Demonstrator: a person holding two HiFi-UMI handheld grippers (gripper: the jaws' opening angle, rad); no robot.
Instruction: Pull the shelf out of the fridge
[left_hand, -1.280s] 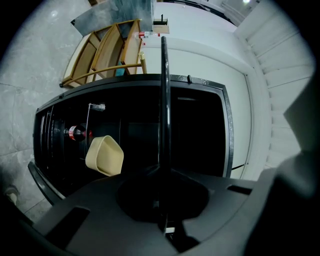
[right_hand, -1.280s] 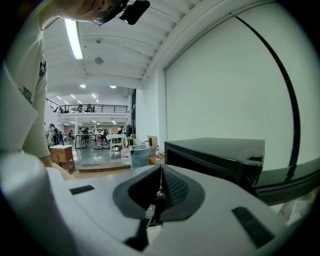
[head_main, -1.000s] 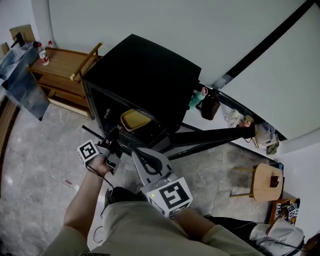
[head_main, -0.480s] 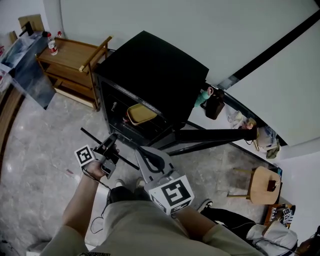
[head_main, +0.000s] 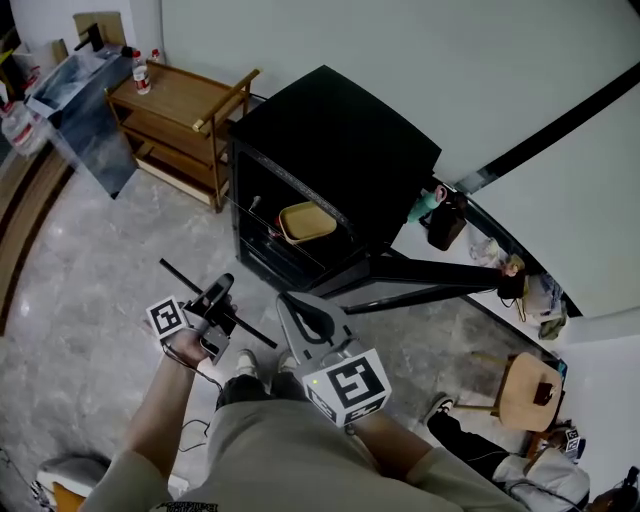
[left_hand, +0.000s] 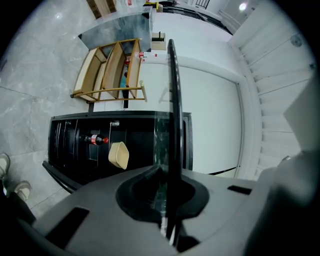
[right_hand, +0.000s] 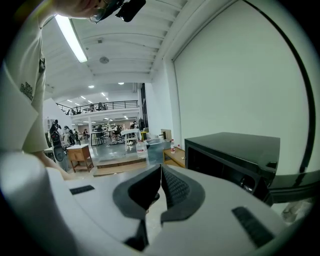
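The black fridge (head_main: 340, 150) stands open, its door (head_main: 430, 272) swung out to the right. A yellow bowl (head_main: 307, 222) sits inside. The glass shelf with its black edge (head_main: 190, 285) is outside the fridge, over the floor in front of it, with my left gripper (head_main: 215, 300) shut on it. In the left gripper view the shelf's edge (left_hand: 173, 100) runs straight up from between the jaws, past the fridge (left_hand: 75, 150), the bowl (left_hand: 119, 155) and a cola bottle (left_hand: 97, 139). My right gripper (head_main: 300, 315) is shut and empty beside the left; its view shows the fridge (right_hand: 235, 150).
A wooden cart (head_main: 185, 120) stands left of the fridge, with a grey bin (head_main: 85, 100) beyond it. A wooden stool (head_main: 525, 385) and small items along the wall lie to the right. My feet (head_main: 245, 362) are on the marble floor below the grippers.
The left gripper has drawn the shelf away from the fridge mouth, out over the floor. The right gripper has backed off with it. The fridge now lies farther from both.
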